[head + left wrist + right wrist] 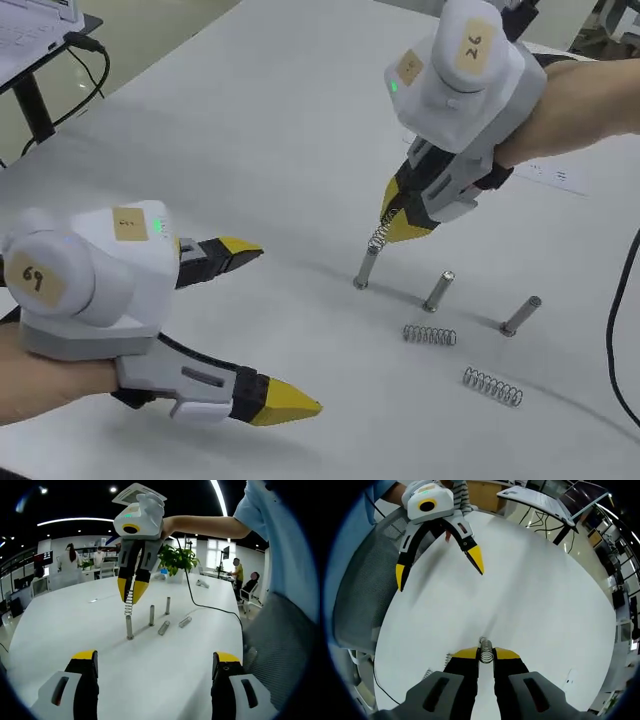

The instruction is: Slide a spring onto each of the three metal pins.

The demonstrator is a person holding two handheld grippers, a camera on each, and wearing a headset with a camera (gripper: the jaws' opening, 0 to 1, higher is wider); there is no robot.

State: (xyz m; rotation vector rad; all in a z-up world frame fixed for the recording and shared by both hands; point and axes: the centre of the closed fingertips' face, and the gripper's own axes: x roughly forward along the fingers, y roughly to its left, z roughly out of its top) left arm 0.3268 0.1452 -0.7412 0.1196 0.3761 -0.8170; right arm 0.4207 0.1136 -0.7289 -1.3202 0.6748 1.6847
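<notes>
right tongs (397,228) gripping spring (379,238), open table (250,130) around

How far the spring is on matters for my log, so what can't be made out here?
1. Head view: the spring's upper coils, hidden between the right gripper's fingertips.
2. Left gripper view: whether the spring's end is over the first pin; too small.
3. Right gripper view: that pin, covered by spring and jaws.

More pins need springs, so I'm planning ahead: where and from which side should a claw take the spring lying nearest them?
Probably from above, jaws closing across the coil near one end of the spring. It lies flat on the table, and an end grip leaves most of its bore free for a pin.
</notes>
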